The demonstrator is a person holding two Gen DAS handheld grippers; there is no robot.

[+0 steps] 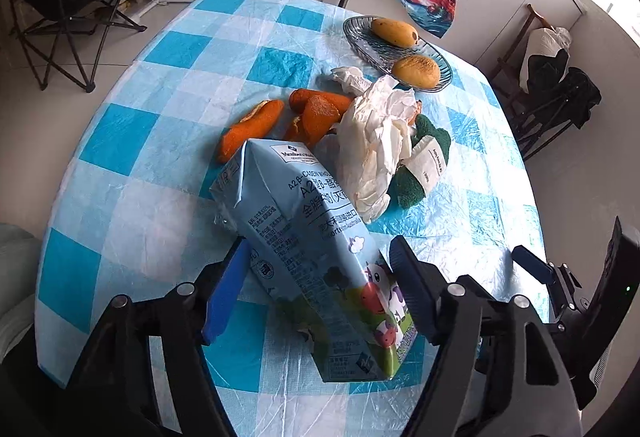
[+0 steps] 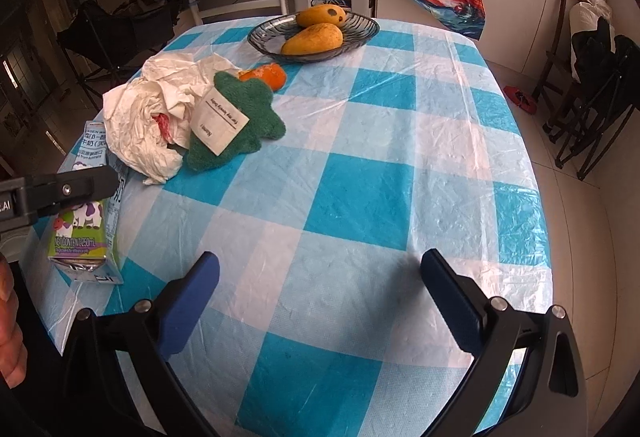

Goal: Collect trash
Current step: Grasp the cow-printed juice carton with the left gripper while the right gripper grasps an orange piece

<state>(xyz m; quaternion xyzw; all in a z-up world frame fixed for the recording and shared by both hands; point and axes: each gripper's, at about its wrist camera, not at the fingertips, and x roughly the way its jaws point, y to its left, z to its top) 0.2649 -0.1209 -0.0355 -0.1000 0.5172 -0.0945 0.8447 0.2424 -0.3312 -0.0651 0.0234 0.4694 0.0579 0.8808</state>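
While the left claw (image 1: 316,285) is bracketing the carton (image 1: 304,237) near the bench's (image 2: 360,173) front-left edge, its fingers are lying alongside the carton walls; firm contact cannot be told. The right claw (image 2: 320,301) is hovering spread and empty over bare cloth. Judged step: grasping the carton. Next: pinching, then lifting clear of the tissue (image 1: 380,145), peels (image 1: 280,117) and green cloth (image 2: 236,117).

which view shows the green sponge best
The right wrist view: the green sponge lies in the open with its white label readable side up, touching the crumpled paper. In the left wrist view the paper hides much of the sponge.
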